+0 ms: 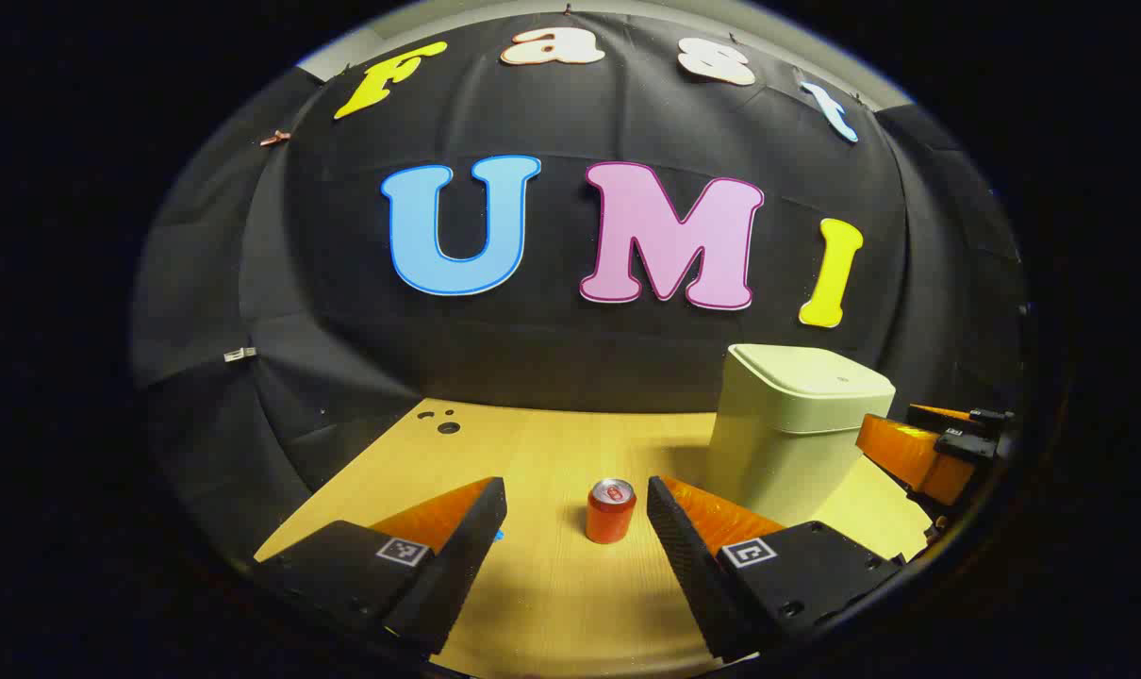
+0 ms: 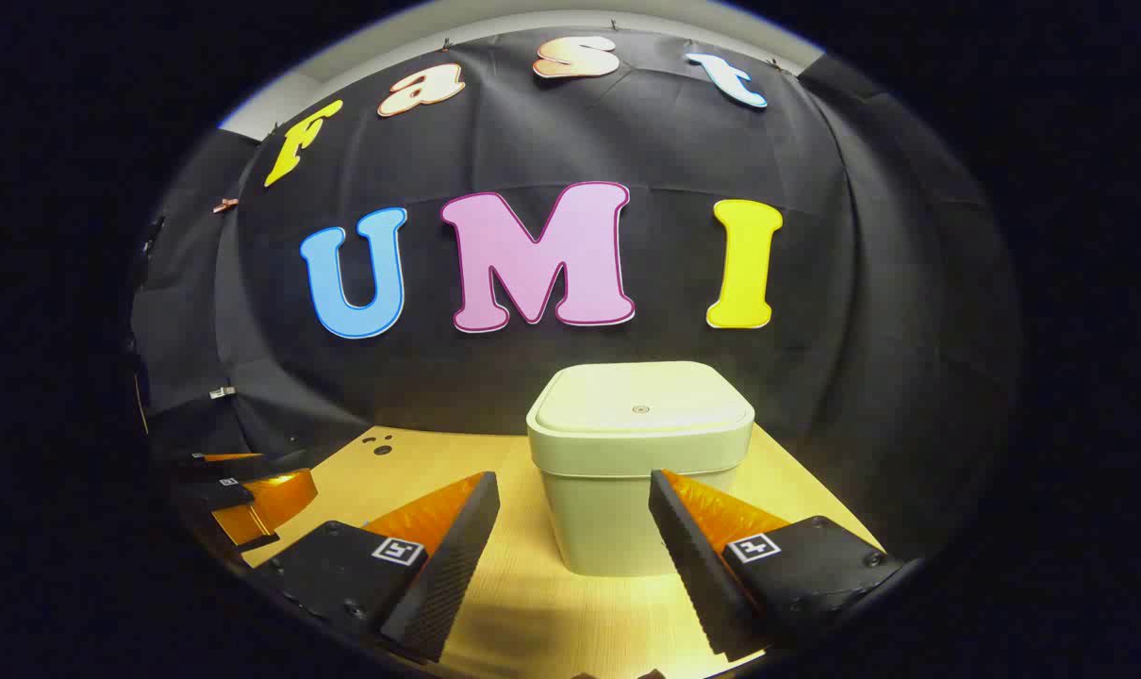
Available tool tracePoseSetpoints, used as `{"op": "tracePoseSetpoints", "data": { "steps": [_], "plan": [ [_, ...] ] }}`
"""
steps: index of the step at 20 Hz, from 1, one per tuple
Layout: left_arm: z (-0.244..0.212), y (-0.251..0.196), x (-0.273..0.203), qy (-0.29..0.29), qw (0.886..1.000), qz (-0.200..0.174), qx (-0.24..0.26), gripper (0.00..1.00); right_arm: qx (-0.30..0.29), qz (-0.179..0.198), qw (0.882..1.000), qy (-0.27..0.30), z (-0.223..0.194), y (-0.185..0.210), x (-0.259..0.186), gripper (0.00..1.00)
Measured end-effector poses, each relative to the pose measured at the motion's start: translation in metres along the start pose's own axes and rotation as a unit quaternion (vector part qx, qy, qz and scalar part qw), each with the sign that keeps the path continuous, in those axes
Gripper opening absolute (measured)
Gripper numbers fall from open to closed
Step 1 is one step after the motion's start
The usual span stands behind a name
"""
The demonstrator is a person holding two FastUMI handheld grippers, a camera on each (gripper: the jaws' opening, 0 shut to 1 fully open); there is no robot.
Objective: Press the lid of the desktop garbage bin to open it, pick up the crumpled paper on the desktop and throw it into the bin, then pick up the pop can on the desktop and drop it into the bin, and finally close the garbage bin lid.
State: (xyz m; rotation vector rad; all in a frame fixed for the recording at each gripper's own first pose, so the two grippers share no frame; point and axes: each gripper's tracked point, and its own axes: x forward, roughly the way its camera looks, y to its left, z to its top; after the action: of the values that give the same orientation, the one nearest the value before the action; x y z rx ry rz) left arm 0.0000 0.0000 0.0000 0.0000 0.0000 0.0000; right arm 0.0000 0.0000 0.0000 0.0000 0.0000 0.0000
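Left tongs (image 1: 576,514): spread, empty, low over bench (image 1: 552,604). Pop can (image 1: 611,510): upright between and just beyond them. Right tongs (image 2: 574,509): spread, empty, facing garbage bin (image 2: 638,462). Lid (image 2: 642,399): shut. Step judged: opening. Next: press lid top.

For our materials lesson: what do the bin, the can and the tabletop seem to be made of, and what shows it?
Bin: likely plastic, smooth matte cream shell with rounded moulded corners.
Can: probably metal, a glossy red body under a silvery top.
Tabletop: wood or wood-look laminate, pale with fine straight grain lines.
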Motion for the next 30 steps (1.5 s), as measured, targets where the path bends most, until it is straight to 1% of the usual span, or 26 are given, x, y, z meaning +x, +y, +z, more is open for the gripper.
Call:
{"op": "tracePoseSetpoints", "data": {
  "steps": [6,11,16,25,26,27,28,30],
  "plan": [
    [0.001,-0.007,0.001,-0.008,1.0,0.002,0.007,0.96,0.005,-0.002,1.0,0.005,-0.005,-0.011,-0.004,1.0],
    [-0.002,-0.007,0.002,-0.005,1.0,0.003,0.007,0.96,0.013,-0.011,1.0,0.001,-0.004,-0.019,-0.002,1.0],
    [-0.001,0.0,0.004,-0.008,1.0,0.009,0.01,0.96,0.015,-0.008,1.0,0.004,-0.006,-0.013,0.002,1.0],
    [-0.004,0.004,0.013,-0.003,1.0,0.01,0.004,0.96,-0.001,-0.004,1.0,0.008,-0.006,-0.005,0.01,1.0],
    [-0.005,0.007,0.013,-0.001,1.0,0.011,0.004,0.96,-0.004,-0.004,1.0,0.007,-0.005,-0.005,0.011,0.97],
    [-0.005,0.008,0.015,0.0,1.0,0.012,0.004,0.97,-0.008,-0.005,1.0,0.006,-0.005,-0.005,0.013,0.87],
    [-0.006,0.009,0.016,0.002,1.0,0.013,0.004,0.97,-0.015,-0.007,1.0,0.002,-0.002,-0.005,0.013,0.83],
    [-0.008,0.012,0.019,0.006,1.0,0.016,0.002,0.97,-0.021,-0.011,1.0,-0.003,0.004,-0.007,0.018,0.79]
  ]
}}
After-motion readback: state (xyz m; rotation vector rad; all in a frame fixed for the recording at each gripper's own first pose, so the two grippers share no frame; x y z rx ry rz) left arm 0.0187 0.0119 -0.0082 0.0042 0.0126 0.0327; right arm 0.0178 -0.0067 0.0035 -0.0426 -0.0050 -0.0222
